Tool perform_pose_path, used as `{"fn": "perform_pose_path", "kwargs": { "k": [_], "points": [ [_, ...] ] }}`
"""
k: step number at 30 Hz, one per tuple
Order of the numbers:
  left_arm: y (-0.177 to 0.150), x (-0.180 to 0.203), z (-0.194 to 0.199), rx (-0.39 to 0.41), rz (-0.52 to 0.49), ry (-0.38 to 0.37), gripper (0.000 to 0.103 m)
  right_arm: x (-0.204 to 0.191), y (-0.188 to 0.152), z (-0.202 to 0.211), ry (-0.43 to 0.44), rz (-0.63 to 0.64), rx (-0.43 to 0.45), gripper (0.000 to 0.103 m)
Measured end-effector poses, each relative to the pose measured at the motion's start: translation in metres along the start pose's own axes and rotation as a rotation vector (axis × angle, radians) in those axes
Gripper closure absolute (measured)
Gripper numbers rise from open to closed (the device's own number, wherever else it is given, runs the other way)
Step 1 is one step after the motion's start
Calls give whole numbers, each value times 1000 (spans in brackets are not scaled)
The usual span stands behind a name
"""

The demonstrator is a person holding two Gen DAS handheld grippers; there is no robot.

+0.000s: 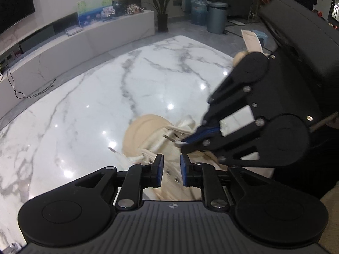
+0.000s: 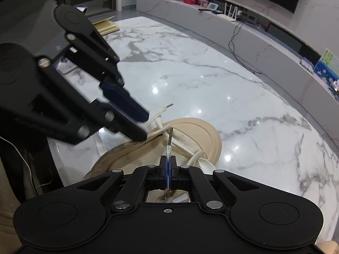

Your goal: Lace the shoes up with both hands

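I hold the right claw [image 2: 168, 170] clenched on the lace [image 2: 168, 150], metal tip [image 2: 170, 135] pointing up at frame centre over the beige shoe [image 2: 148, 154] on the table [image 2: 211, 80]. The left claw [image 1: 171, 170] stands released, pads apart. I judge threading needs the tip kept short and aligned with an eyelet. The left view alone shows the eyelet holes [image 1: 172, 174]; the right view alone shows the second tip [image 2: 169, 105].

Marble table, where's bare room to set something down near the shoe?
Bare marble table stretches beyond the shoe's toe toward the far edge, and to its right. Crowded over the shoe: laces, left gripper, right gripper.
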State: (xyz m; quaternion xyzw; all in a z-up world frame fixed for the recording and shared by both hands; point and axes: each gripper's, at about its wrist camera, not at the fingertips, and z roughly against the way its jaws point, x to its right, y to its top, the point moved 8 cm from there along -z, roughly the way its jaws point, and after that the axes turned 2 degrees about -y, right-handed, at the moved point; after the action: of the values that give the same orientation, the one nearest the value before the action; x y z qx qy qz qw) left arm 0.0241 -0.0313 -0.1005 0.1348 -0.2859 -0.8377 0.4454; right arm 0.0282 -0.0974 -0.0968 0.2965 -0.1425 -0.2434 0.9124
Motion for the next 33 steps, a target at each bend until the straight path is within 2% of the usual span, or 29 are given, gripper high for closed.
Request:
{"fn": "perform_pose_path", "kwargs": {
  "k": [3, 14, 23, 33],
  "points": [
    [-6, -1, -7, -29, 9, 22, 84, 0, 0, -1, 1, 10, -4, 103],
    [-10, -14, -2, -24, 86, -28, 89, -6, 2, -9, 20, 89, -33, 103],
    [-17, -21, 1, -26, 119, -21, 92, -14, 5, -26, 64, 248, -109, 103],
    [-18, -20, 1, -15, 116, -25, 92, -19, 10, -38, 71, 334, -178, 103]
  ]
}}
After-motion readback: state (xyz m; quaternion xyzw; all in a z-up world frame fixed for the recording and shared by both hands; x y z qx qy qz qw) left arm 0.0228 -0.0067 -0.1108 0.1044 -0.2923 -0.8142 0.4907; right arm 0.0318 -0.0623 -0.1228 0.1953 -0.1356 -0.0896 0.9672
